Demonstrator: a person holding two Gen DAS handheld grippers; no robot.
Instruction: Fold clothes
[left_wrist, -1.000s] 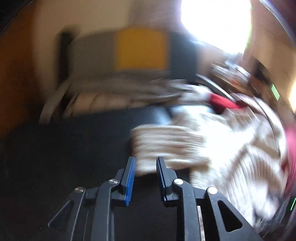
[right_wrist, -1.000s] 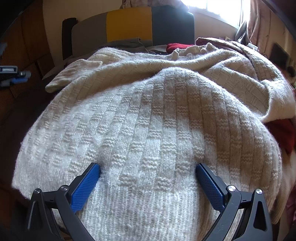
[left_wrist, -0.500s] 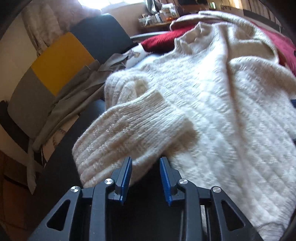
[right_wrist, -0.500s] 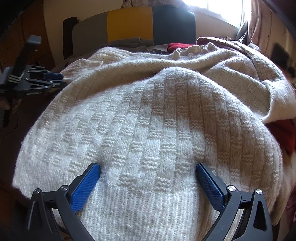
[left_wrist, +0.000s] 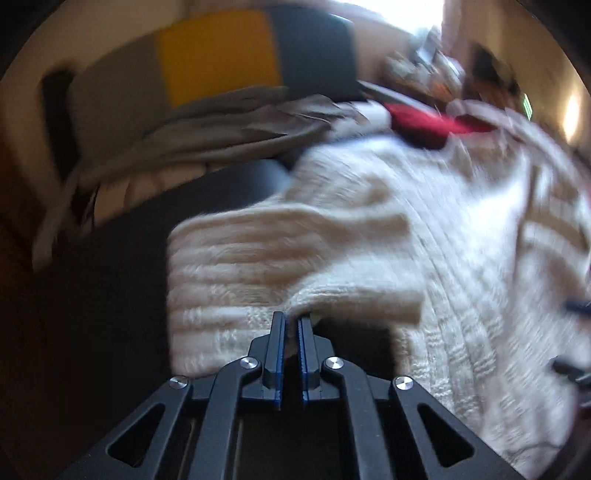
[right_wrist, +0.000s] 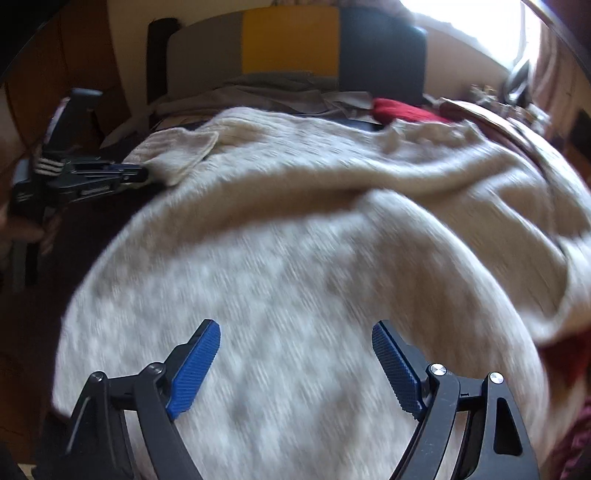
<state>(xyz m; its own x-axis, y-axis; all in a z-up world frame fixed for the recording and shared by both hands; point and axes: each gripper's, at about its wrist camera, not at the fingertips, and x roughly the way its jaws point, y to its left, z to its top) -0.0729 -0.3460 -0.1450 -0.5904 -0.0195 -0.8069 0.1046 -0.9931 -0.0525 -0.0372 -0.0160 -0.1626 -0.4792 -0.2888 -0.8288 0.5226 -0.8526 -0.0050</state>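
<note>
The cream sweater (right_wrist: 314, 258) is the biggest thing in front of me: a thick, woolly knit with a blocky ribbed pattern, spread in a broad rounded mound over the dark worktop (left_wrist: 103, 295). It fills most of my right wrist view, though motion blur smears the stitches there. One sleeve is bent back across the body, and its ribbed cuff (left_wrist: 236, 273) lies flat and wide at the garment's left edge.

Behind the sweater stands a padded backrest (right_wrist: 295, 44) in grey, yellow and dark blue panels, smooth and boxy. A limp grey cloth (left_wrist: 221, 118) lies crumpled at its foot, and a red fabric (right_wrist: 402, 109) with a soft fuzzy surface shows beside the sweater's collar.

My left tool (left_wrist: 291, 321) has its blue ridged pads drawn nearly together, pinching the knit edge just under the cuff, with a sliver of wool between them. In the right wrist view this same tool (right_wrist: 138, 173) reaches in from the left, its tip against the cuff.

My right tool (right_wrist: 295, 332) is spread wide, its two blue textured pads (right_wrist: 194, 369) well apart over the sweater's lower body, gripping nothing.
</note>
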